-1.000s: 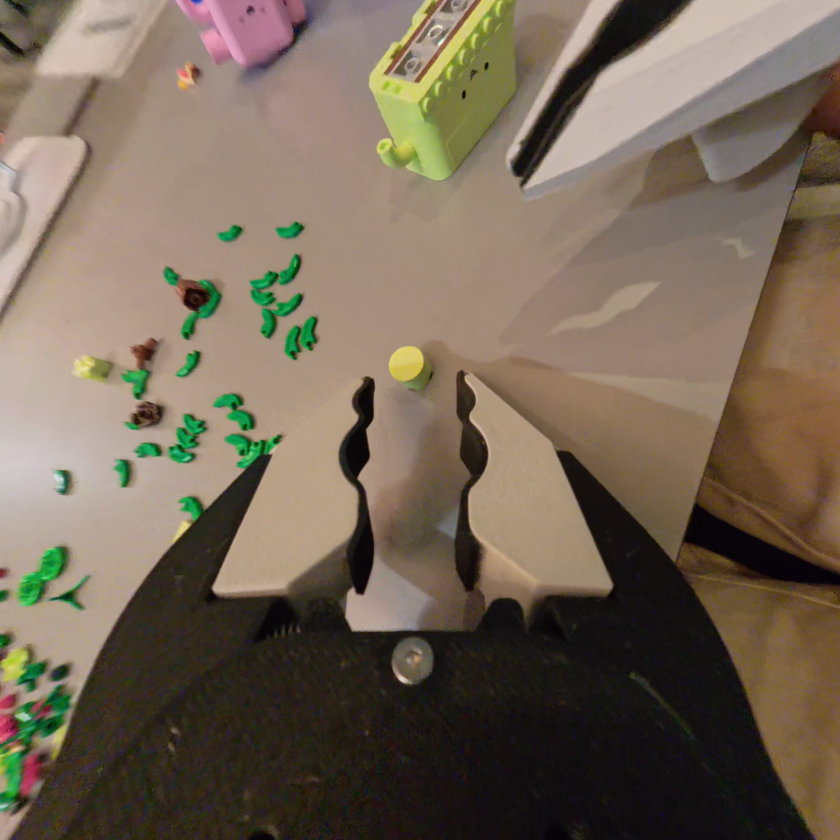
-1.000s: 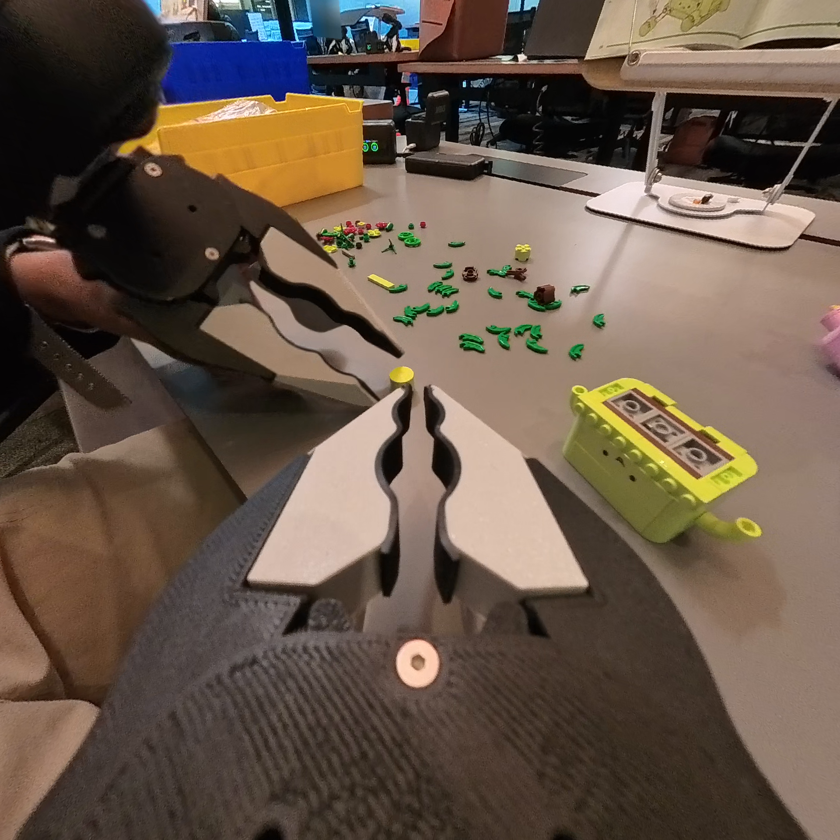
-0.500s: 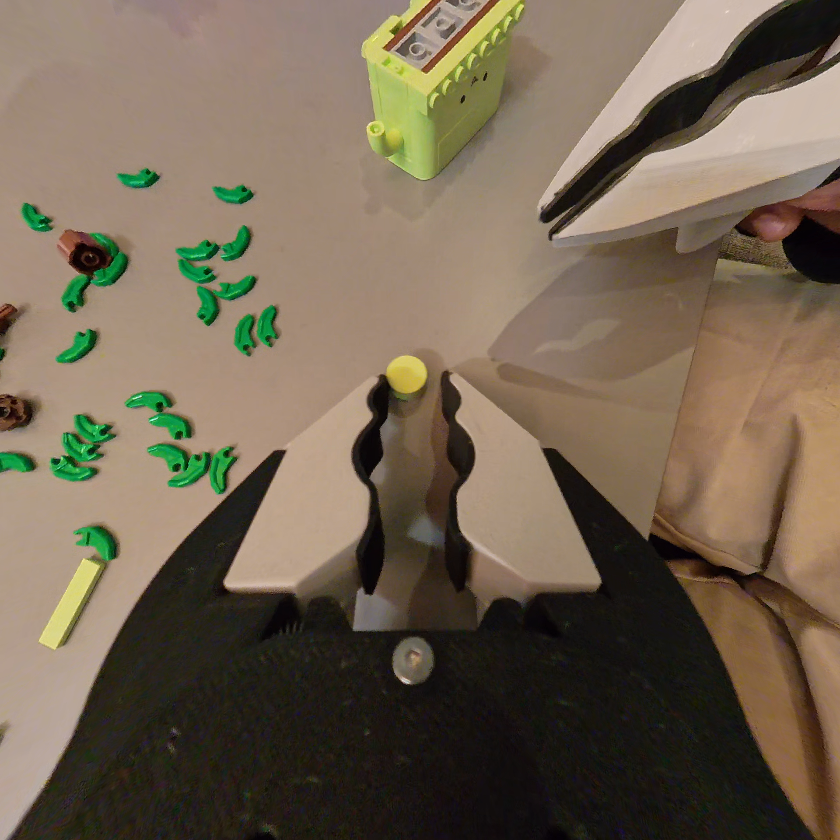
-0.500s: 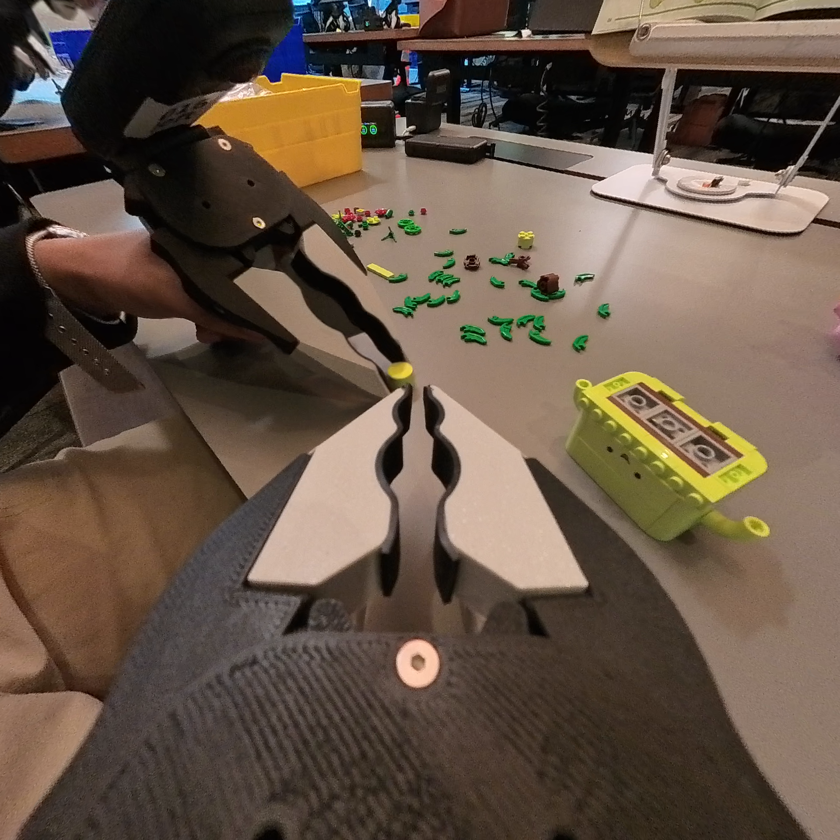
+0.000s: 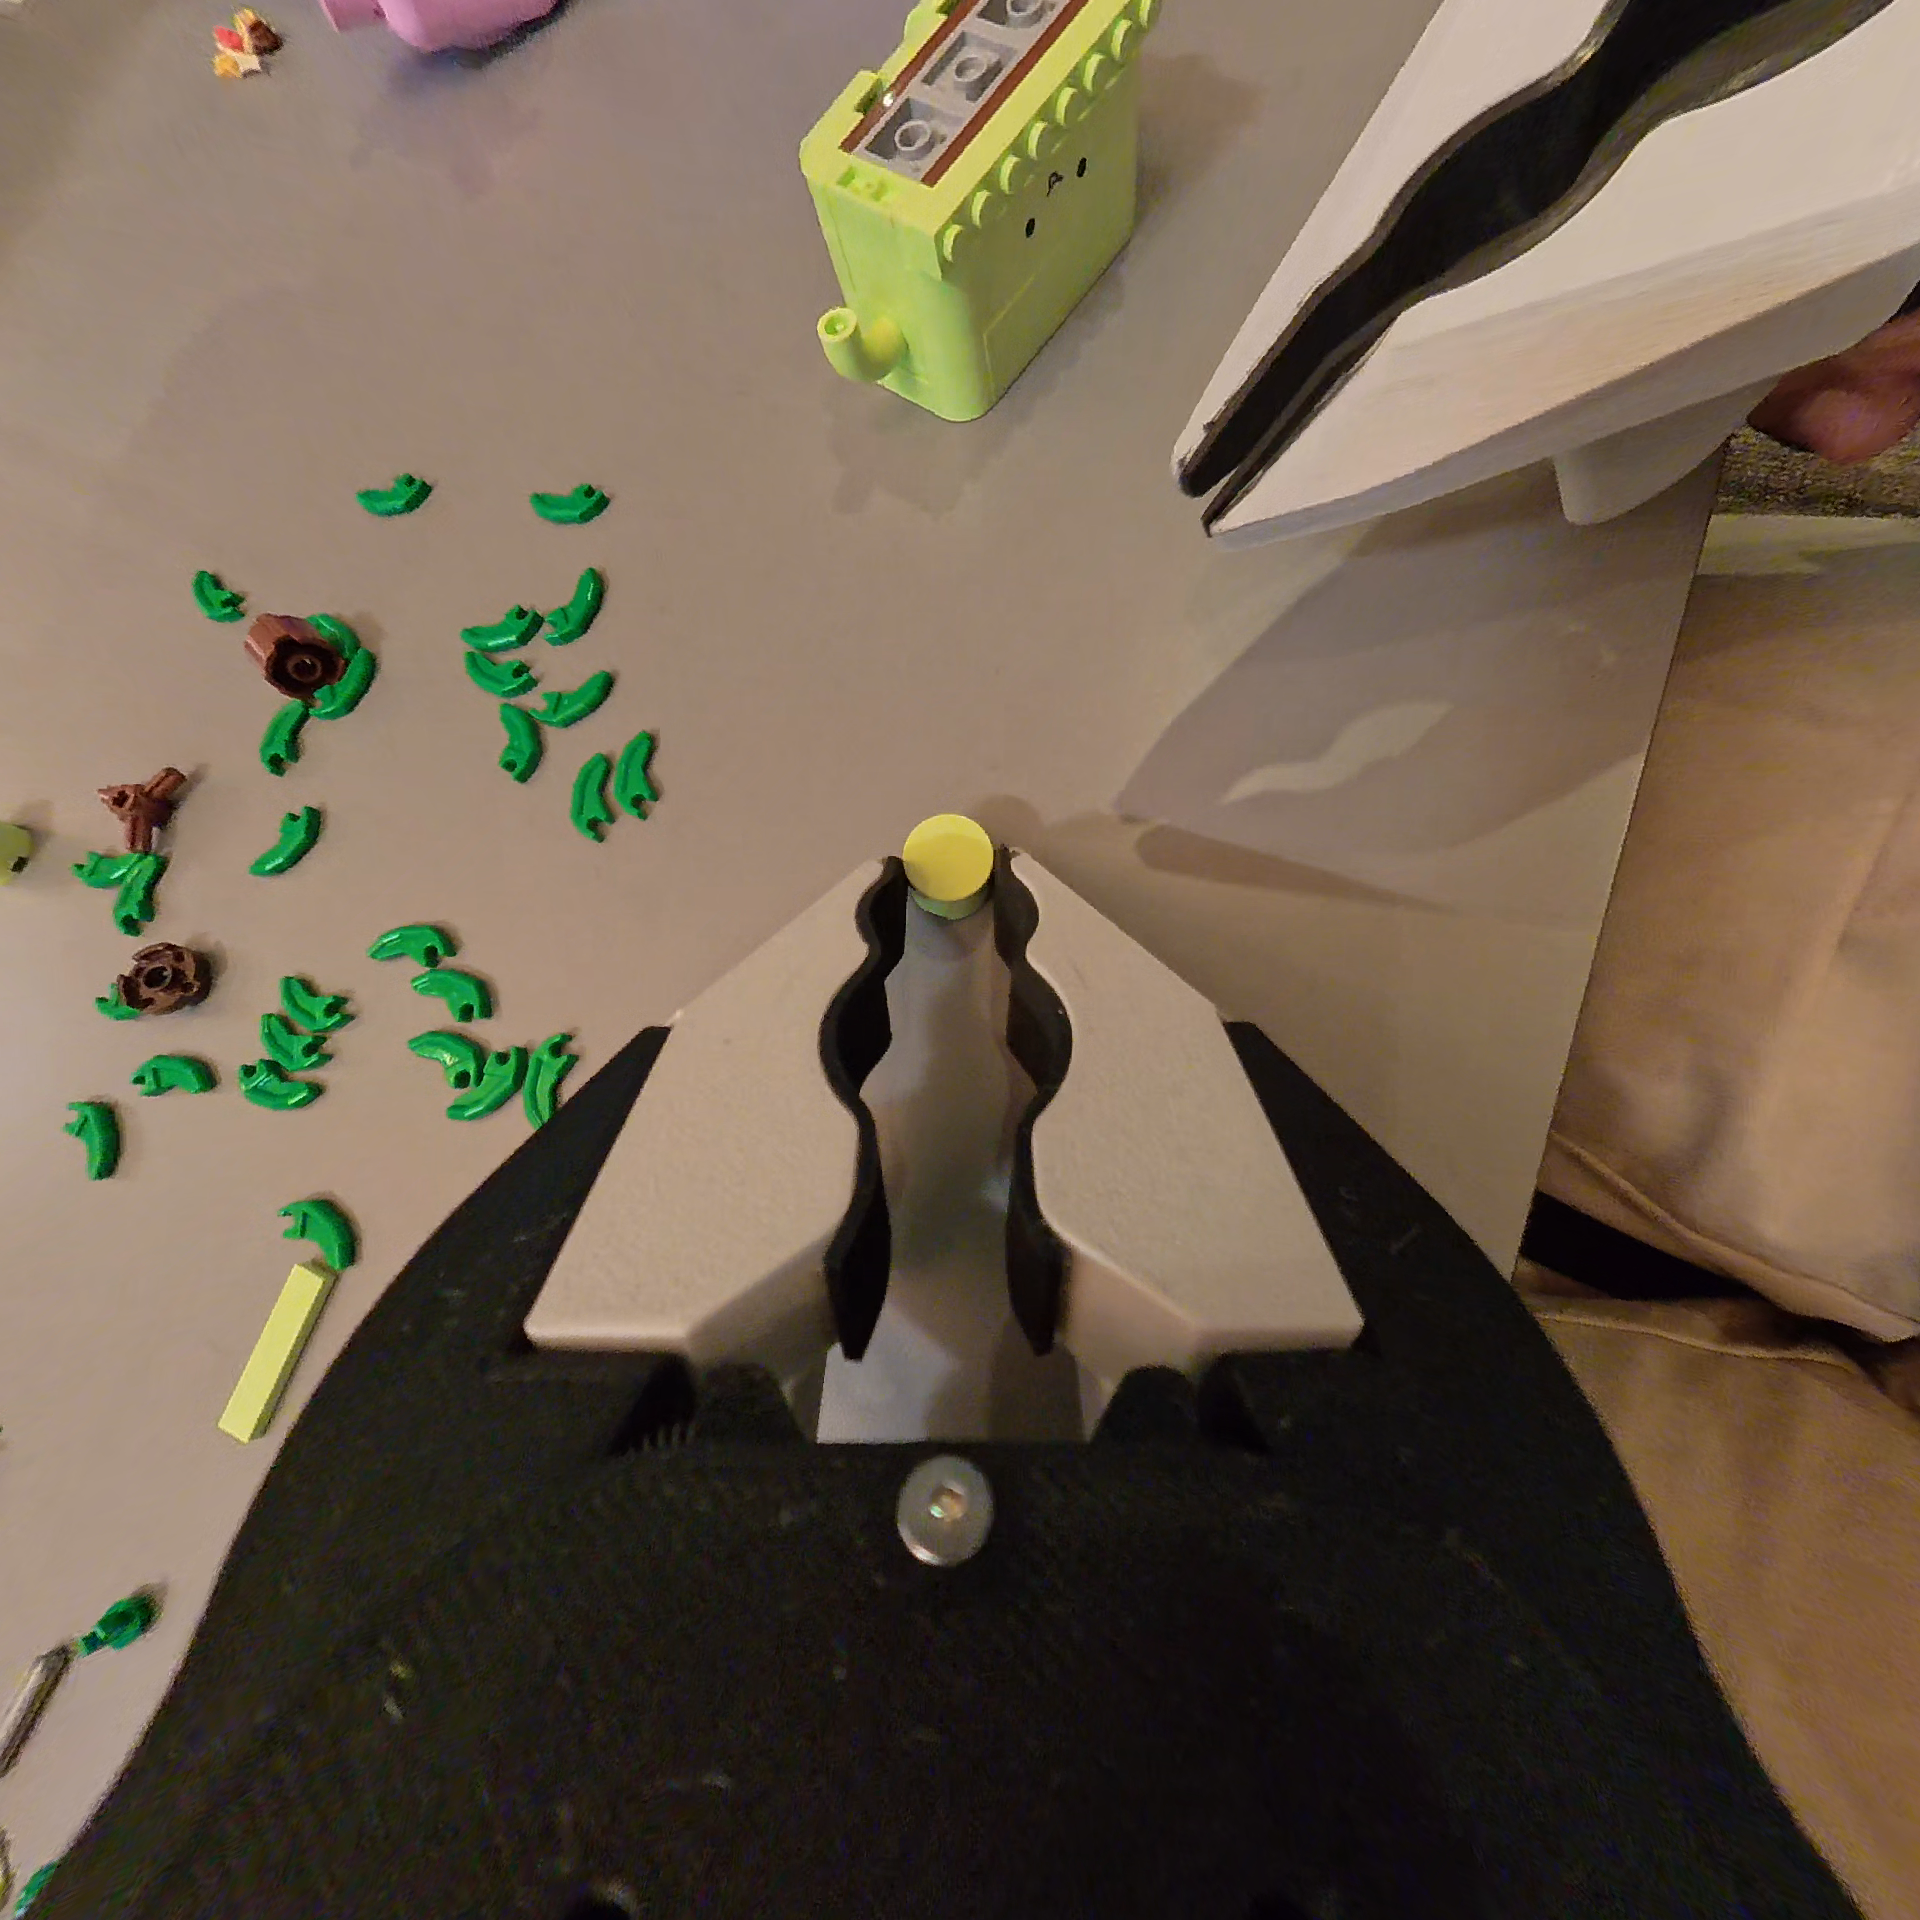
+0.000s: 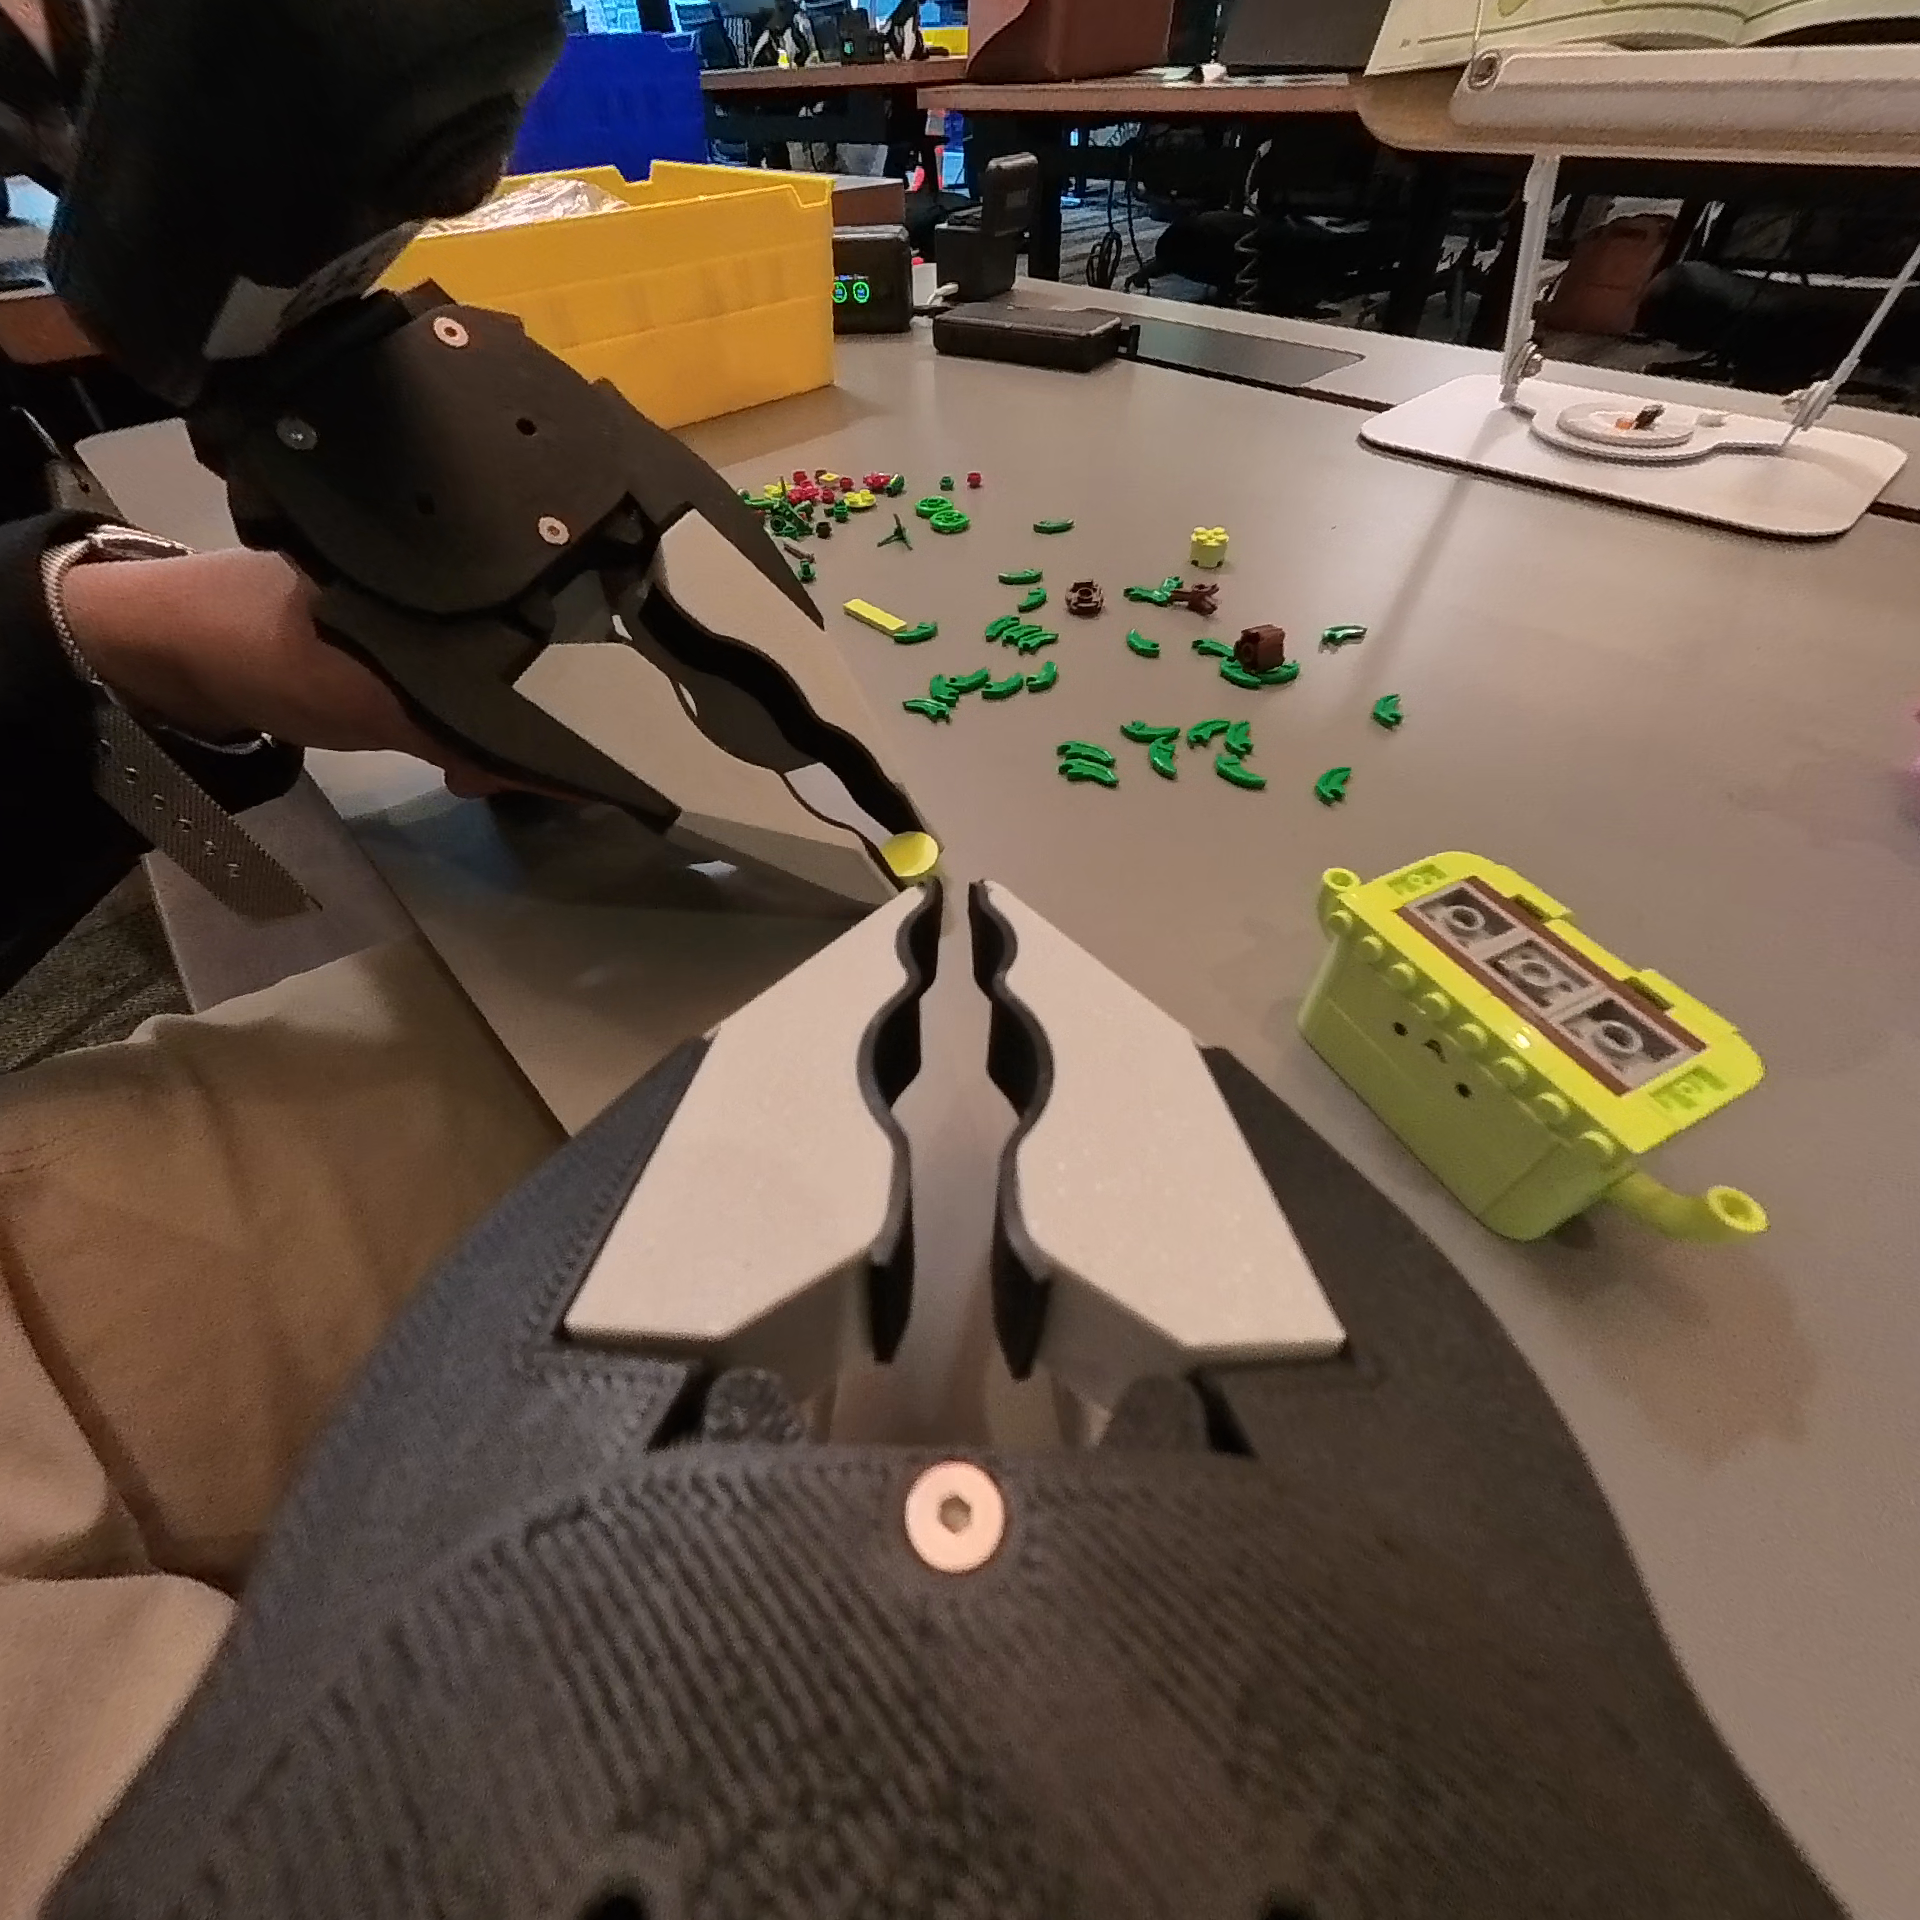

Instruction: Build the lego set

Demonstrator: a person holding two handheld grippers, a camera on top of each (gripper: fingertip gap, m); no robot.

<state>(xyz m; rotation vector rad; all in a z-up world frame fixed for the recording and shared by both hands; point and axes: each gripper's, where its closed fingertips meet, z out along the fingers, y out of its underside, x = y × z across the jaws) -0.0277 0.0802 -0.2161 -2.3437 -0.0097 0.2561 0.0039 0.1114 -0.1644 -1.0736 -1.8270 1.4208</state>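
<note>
My left tool is now pinched on the small round lime piece at the very fingertips; 1 s ago the jaws were wide w/ the piece sitting free just ahead of them, half a sec ago they'd narrowed round it. The piece sits near the desk edge, just in front of my lap. My right tool hangs empty, jaws nearly together w/ a thin slit btwn them, tips just beside the piece, same as before. Beyond the piece: the lime-green lego box lying on its side, well apart. Left of the piece: scattered green leaf bits, brown bits, a flat lime bar. Yellow bin far back.
</note>
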